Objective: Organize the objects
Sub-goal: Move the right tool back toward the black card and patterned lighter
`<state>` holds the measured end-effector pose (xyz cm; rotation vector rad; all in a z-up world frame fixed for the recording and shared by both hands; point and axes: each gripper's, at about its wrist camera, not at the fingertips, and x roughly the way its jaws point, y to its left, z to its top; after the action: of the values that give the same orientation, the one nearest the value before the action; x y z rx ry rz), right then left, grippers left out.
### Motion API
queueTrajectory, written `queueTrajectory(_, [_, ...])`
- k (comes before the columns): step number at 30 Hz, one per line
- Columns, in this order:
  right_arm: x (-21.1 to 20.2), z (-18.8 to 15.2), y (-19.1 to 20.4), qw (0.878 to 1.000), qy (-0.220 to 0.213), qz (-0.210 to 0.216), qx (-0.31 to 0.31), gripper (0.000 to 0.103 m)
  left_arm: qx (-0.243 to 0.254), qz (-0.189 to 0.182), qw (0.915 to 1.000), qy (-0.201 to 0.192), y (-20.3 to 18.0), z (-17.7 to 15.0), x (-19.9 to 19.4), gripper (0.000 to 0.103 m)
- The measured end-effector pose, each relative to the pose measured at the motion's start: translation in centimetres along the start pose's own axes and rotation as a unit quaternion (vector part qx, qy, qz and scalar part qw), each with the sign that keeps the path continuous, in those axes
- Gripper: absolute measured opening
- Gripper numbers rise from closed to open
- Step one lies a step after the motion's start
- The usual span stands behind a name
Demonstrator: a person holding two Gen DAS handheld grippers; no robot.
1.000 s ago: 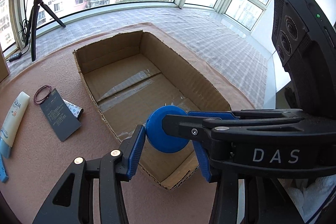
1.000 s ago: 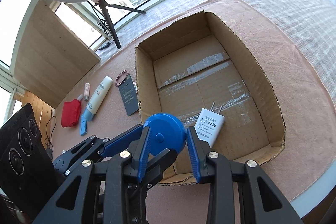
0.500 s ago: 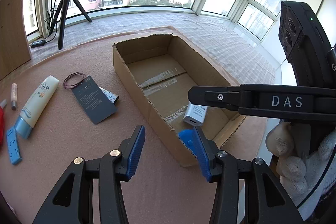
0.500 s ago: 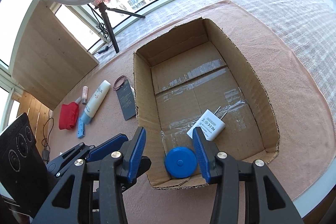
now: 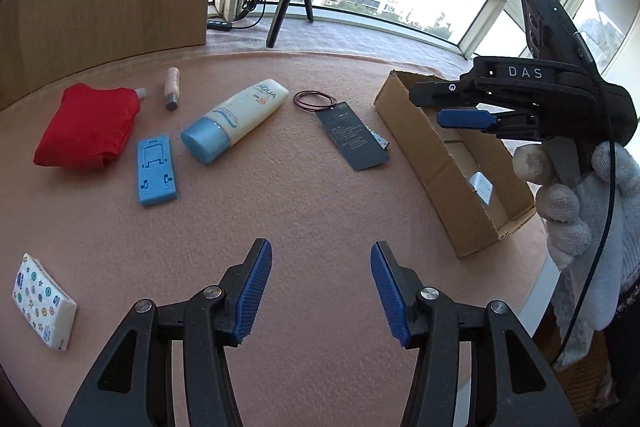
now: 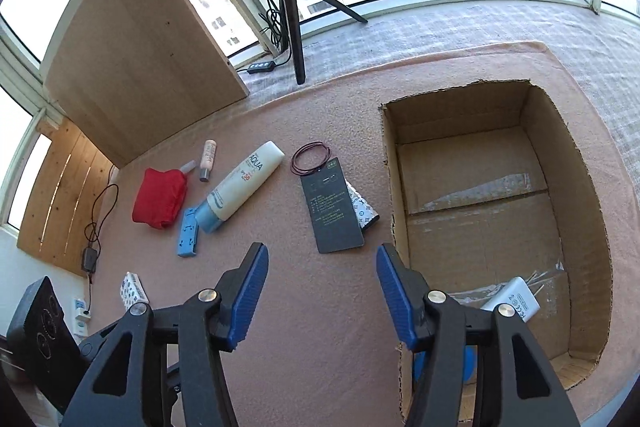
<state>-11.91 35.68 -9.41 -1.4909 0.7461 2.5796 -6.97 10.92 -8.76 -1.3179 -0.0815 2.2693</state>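
An open cardboard box [image 6: 592,211] sits on the pink mat and holds a white charger [image 6: 514,301] and a blue round disc [image 6: 466,361], mostly hidden behind my right finger. The box [image 5: 424,143] lies at the right in the left wrist view. My left gripper [image 5: 320,291] is open and empty above bare mat. My right gripper [image 6: 322,293] is open and empty above the mat, just left of the box; it also shows in the left wrist view [image 5: 468,117]. On the mat lie a sunscreen tube [image 5: 236,119], a red cloth [image 5: 88,125], a blue stand [image 5: 155,171], and a dark card [image 5: 354,141].
A small pink tube [image 5: 173,94], a hair band [image 5: 314,101] and a patterned tissue pack [image 5: 42,301] also lie on the mat. A ring light tripod [image 6: 292,27] and a wooden board [image 6: 140,67] stand at the back. The mat's edge runs right of the box.
The blue disc has been let go and now lies in the box. Both grippers have swung left, away from the box and towards the loose objects on the mat.
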Motion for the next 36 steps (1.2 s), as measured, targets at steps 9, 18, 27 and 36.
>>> queueTrajectory(9, [6.3,4.3,2.0,0.998,0.044,-0.038,-0.013,0.057,-0.042,0.018,0.9989,-0.010,4.0,-2.1,-2.5,0.056])
queueTrajectory(18, [11.7,5.9,1.7,0.990,0.070,-0.120,-0.031,0.057,-0.072,0.038,0.9966,-0.011,7.4,-3.4,-4.2,0.056])
queueTrajectory(27, [12.6,6.5,3.0,0.988,0.070,-0.130,-0.053,0.058,-0.079,0.034,0.9962,-0.010,8.3,-3.7,-4.6,0.056])
queueTrajectory(36, [14.3,6.4,4.0,0.980,0.088,-0.161,-0.080,0.058,-0.083,0.026,0.9961,-0.008,8.8,-3.6,-4.7,0.056])
